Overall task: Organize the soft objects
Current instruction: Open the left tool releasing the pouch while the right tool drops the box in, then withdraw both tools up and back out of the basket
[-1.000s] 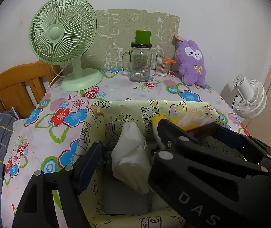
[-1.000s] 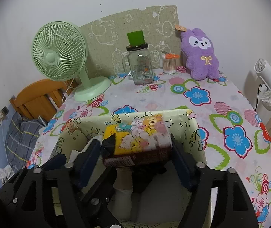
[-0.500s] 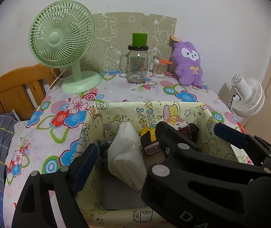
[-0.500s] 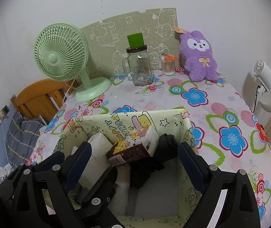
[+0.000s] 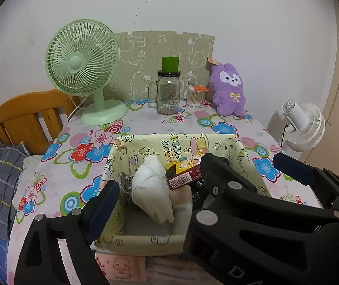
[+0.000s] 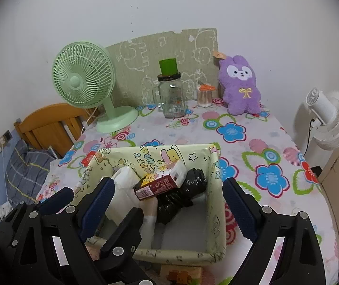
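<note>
While the printed tissue pack (image 6: 161,182) lies tilted inside the yellow cartoon box (image 6: 213,204), it rests on a black bag (image 6: 183,194) and beside a white bag (image 5: 151,187). Your right tool (image 6: 167,210) hangs over the box with its jaws spread wide after just opening, and nothing is between them. Your left tool (image 5: 156,198) has also just been opening and stands wide, empty, its blue pad (image 5: 102,204) at the box's near left corner. Beyond the box, on the flowered desk (image 6: 252,142), stand a green fan (image 5: 83,71), a glass jar (image 5: 168,92) and a purple plush (image 6: 239,85).
</note>
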Available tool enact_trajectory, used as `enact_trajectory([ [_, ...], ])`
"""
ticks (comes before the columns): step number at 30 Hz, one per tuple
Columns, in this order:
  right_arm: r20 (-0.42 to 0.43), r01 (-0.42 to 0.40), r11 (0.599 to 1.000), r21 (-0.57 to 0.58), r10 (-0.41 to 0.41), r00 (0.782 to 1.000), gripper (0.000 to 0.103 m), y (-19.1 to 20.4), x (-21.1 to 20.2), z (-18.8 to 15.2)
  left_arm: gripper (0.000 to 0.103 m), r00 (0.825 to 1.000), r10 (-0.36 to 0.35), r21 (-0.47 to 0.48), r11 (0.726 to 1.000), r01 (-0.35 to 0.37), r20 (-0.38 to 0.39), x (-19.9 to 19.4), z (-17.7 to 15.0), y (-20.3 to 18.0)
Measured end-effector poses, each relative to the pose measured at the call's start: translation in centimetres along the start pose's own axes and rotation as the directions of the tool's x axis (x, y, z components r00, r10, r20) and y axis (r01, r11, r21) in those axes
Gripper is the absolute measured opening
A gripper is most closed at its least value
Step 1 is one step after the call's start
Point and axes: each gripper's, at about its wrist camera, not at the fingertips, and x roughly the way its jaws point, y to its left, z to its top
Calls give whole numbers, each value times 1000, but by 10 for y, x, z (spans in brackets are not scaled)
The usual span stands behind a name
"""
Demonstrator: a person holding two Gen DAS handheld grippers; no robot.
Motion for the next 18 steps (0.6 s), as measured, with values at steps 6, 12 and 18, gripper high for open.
enact_trajectory([
  [6,24,3,1000,-10,-3,1000,94,-2,-18,-4,91,1000,-6,0,1000,6,21,-16,-5,-6],
  [12,40,6,1000,-31,-5,999,94,-2,-35,-12,91,999,-15,2,1000,15,32,-29,-13,-12],
  [18,49,-2,999,-37,4,999,94,-2,-50,-22,92,999,-19,18,1000,18,44,-42,-22,-18],
])
